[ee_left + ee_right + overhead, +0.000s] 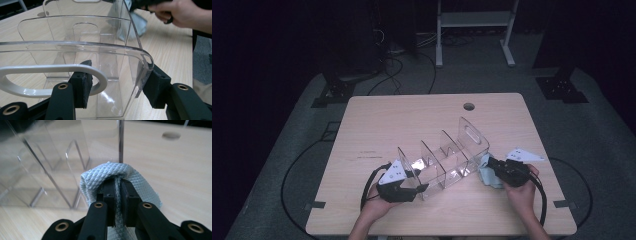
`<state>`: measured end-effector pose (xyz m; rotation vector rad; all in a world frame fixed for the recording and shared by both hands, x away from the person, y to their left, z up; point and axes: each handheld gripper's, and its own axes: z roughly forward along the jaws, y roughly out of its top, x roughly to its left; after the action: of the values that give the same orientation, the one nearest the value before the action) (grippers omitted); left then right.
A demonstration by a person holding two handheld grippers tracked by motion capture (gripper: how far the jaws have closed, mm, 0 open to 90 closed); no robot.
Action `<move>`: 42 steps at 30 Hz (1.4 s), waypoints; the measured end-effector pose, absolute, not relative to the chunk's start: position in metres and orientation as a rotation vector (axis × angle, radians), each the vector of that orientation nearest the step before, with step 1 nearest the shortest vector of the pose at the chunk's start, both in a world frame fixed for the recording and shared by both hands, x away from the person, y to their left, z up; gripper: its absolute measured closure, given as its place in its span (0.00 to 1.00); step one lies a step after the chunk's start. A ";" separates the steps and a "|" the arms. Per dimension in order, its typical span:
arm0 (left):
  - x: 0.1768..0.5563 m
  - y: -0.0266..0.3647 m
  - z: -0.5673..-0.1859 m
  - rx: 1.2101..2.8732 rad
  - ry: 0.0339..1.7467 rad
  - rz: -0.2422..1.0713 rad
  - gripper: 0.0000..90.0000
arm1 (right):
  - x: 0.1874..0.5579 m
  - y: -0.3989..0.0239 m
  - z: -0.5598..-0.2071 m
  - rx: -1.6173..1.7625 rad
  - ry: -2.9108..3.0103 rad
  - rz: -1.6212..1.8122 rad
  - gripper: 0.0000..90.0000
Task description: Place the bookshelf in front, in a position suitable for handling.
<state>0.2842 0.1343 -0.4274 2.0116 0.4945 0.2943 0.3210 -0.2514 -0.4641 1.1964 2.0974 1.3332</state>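
- left gripper is clamped on the near end wall of the clear plastic organizer; in the left gripper view one pad sits inside the wall's white-edged handle cutout and the other jaw presses the wall's outer corner, so the rack is pinned between them.
- right gripper is pinched tight on a fold of the pale blue cloth; the cloth bulges over and ahead of the jaw tips and hangs down past them on both sides.
- from the high view, the right gripper holds the cloth against, or just beside, the organizer's long side, near its far end; whether the fabric actually touches the plastic i cannot tell.
- right gripper view puts a vertical edge of the organizer directly beyond the cloth, with the dividers off to the jaws' left.
- judged progress: this looks like wiping the organizer down. both holds are in place, one bracing and one carrying the cloth, so the setup part is done.
- what seems left: most of the wiping itself. the dividers and the compartments between them lie away from the cloth, toward the left gripper, and no picture shows the cloth inside any compartment.
- wooden table beyond both grippers carries nothing else.
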 end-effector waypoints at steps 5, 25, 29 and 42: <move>0.284 0.135 -0.428 2.009 0.493 0.292 0.51 | 0.321 -0.255 -0.459 1.197 2.058 1.361 0.92; 0.284 0.134 -0.428 2.006 0.498 0.288 0.51 | 0.336 -0.254 -0.492 1.301 2.158 1.308 0.91; 0.284 0.134 -0.428 2.005 0.496 0.286 0.51 | 0.331 -0.254 -0.480 1.256 2.108 1.348 0.91; 0.284 0.134 -0.429 2.002 0.496 0.284 0.51 | 0.330 -0.250 -0.480 1.250 2.094 1.354 0.91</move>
<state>0.2836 0.1340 -0.4287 2.0016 0.4960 0.2842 0.3300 -0.2499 -0.4795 1.2498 2.0941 1.3537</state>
